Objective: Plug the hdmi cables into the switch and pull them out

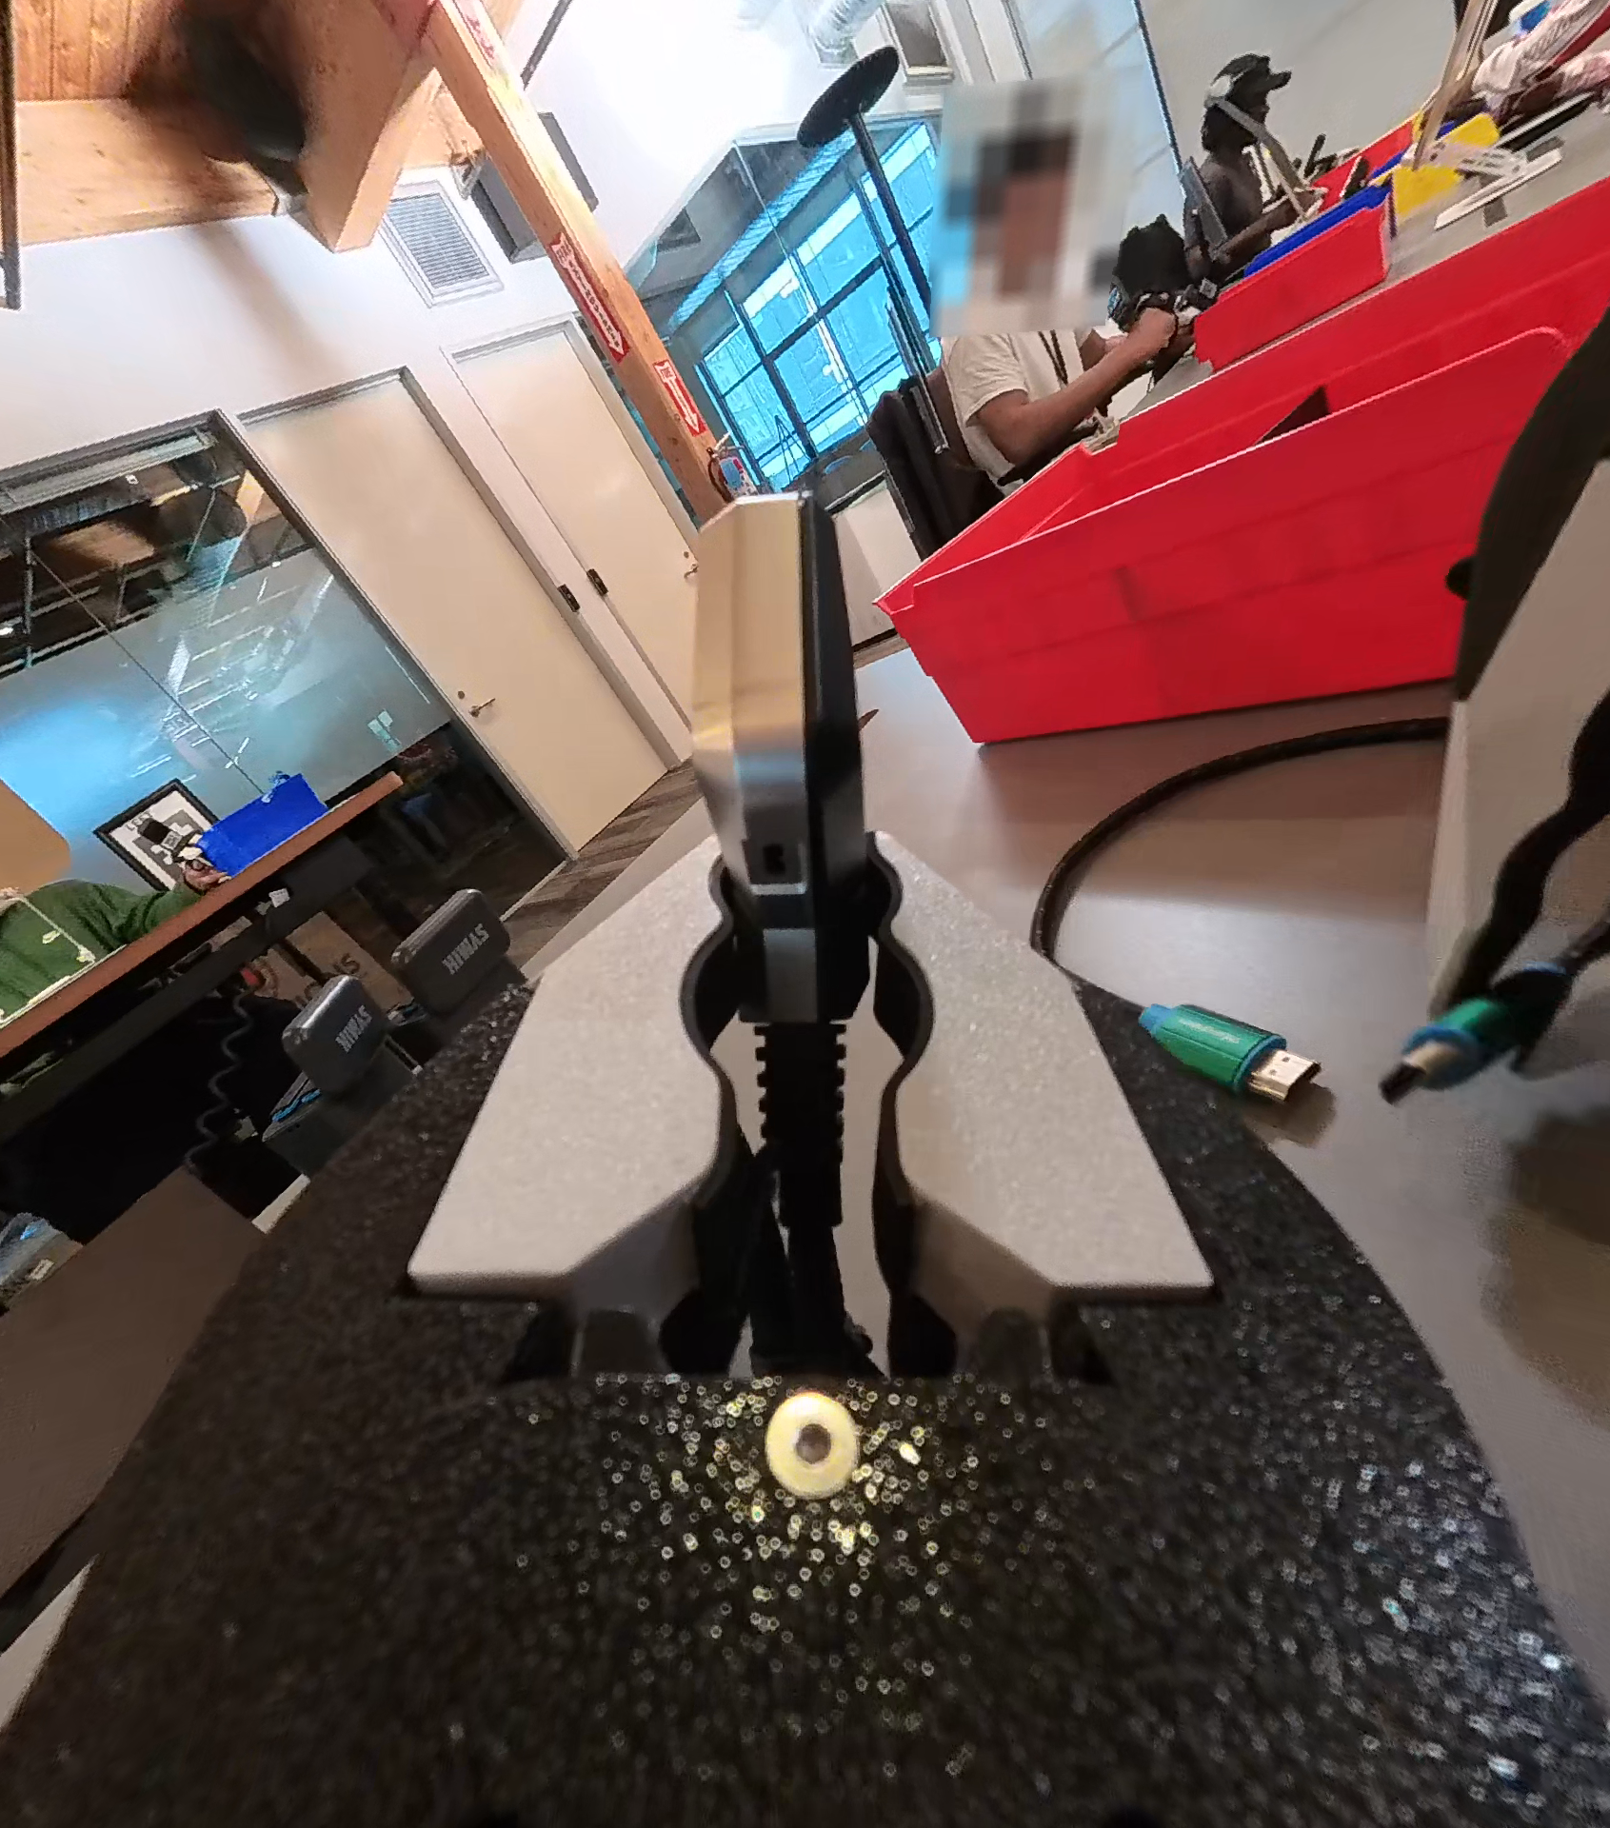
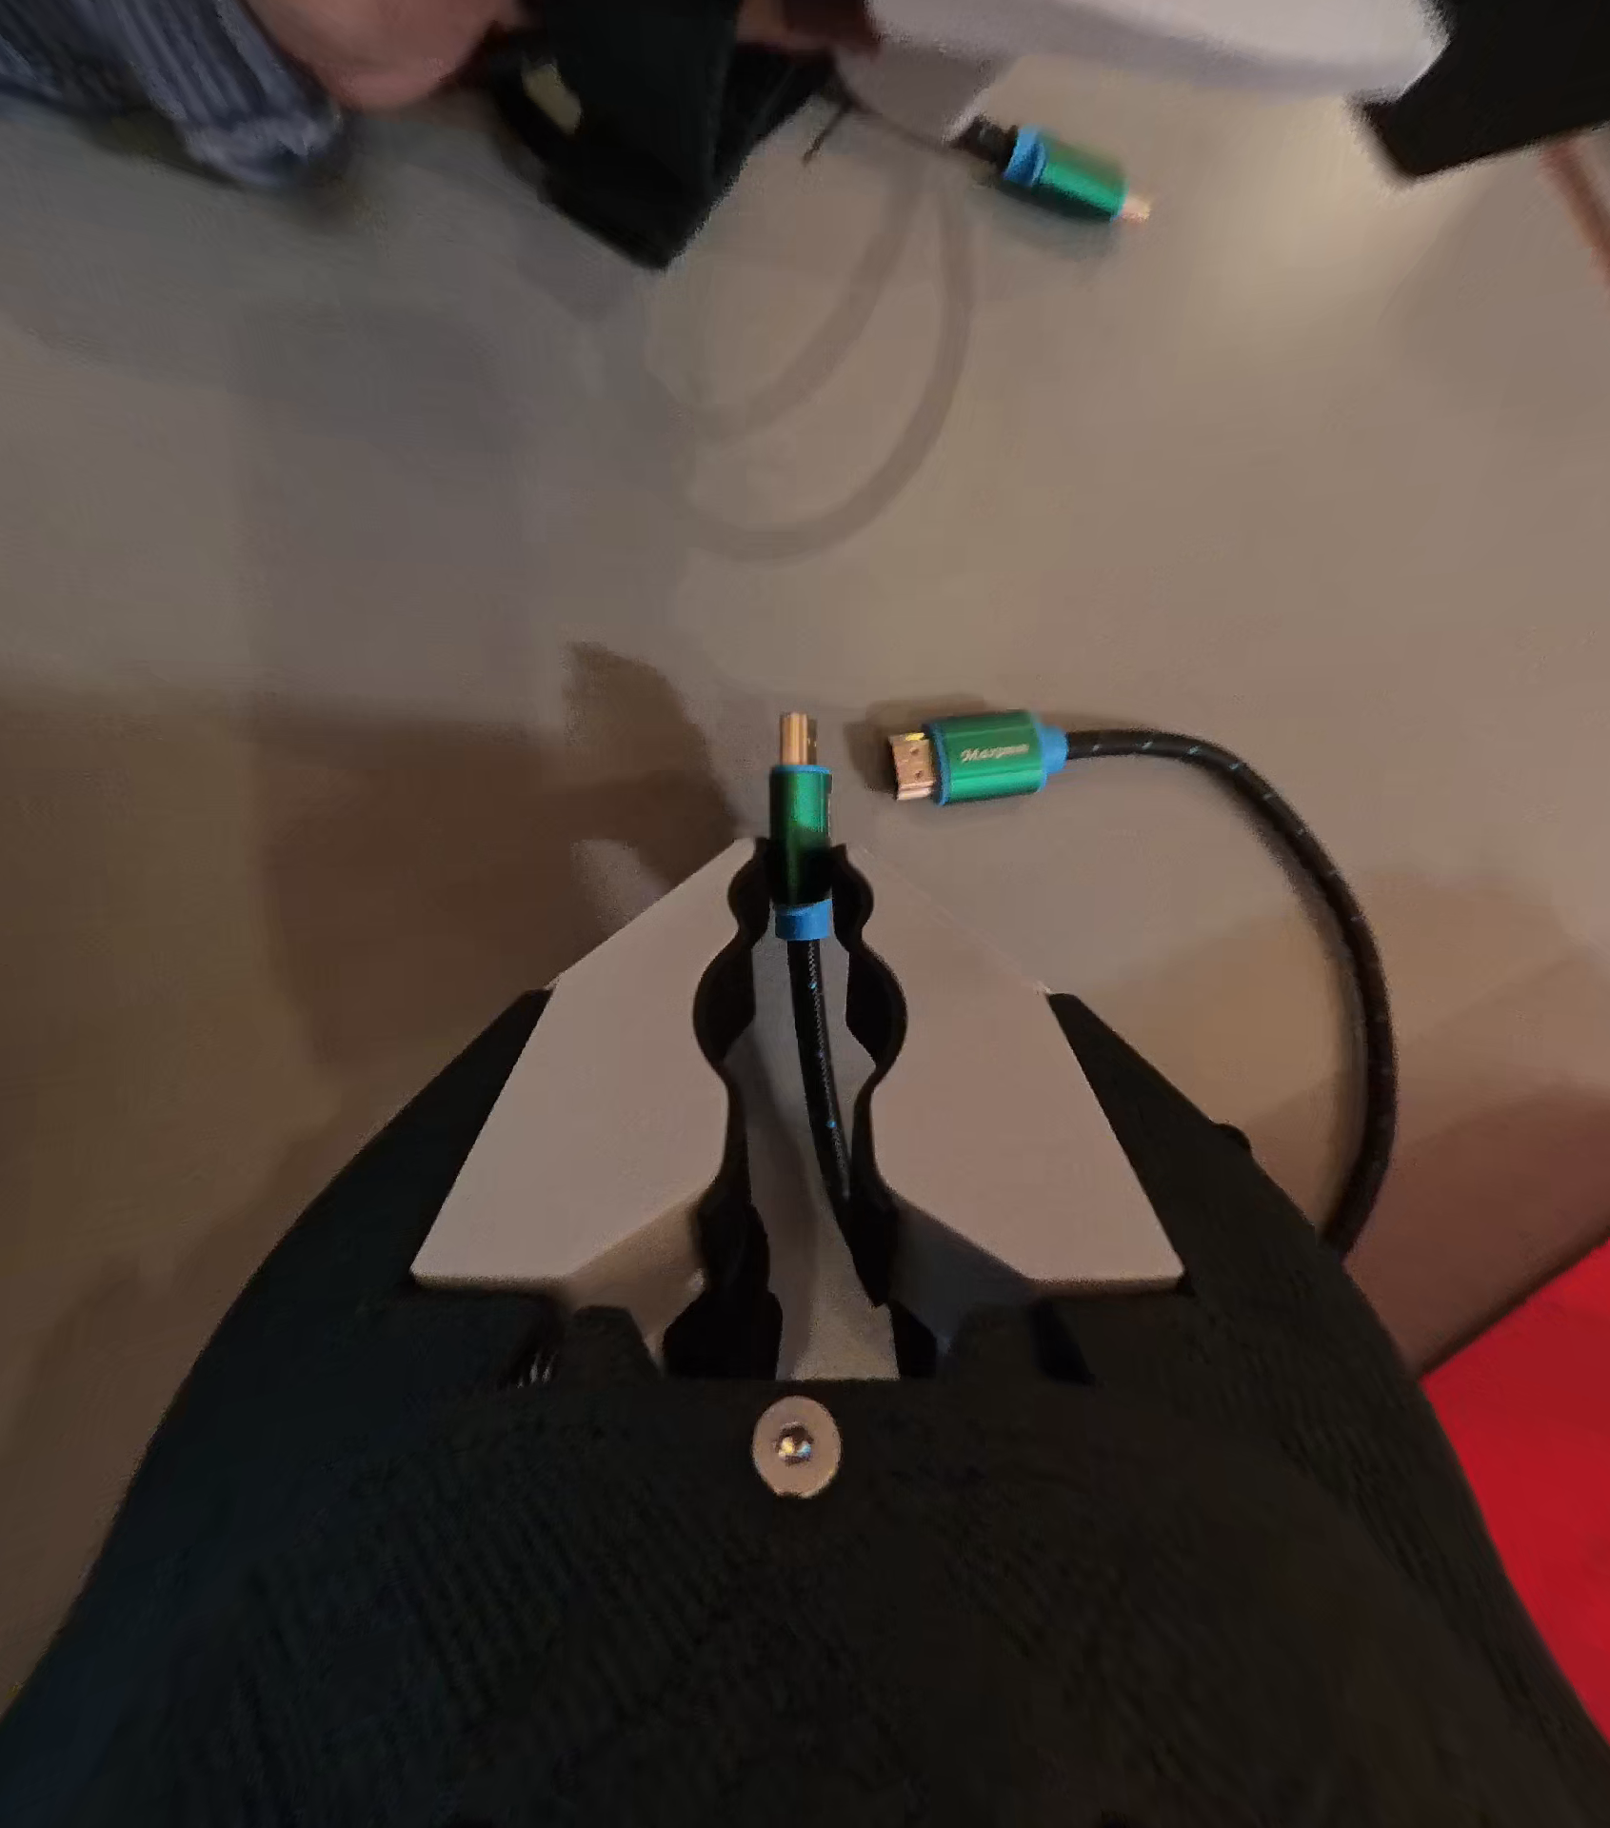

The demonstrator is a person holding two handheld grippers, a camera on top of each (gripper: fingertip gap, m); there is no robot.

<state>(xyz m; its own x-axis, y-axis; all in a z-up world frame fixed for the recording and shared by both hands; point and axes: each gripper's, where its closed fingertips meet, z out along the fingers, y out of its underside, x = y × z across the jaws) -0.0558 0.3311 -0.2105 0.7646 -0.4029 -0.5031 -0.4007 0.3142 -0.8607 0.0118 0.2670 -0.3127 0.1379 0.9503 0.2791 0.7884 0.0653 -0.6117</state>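
Left gripper clamps the switch upright; right gripper pinches an HDMI plug. Its port seems unaligned, so pushing may jam or tilt.

Bare grey table lay open ahead of the right gripper, past its clamped plug. A loose HDMI plug lay just beside, its cable looping right. Red bins walled the table's far side; a third plug lay well apart.
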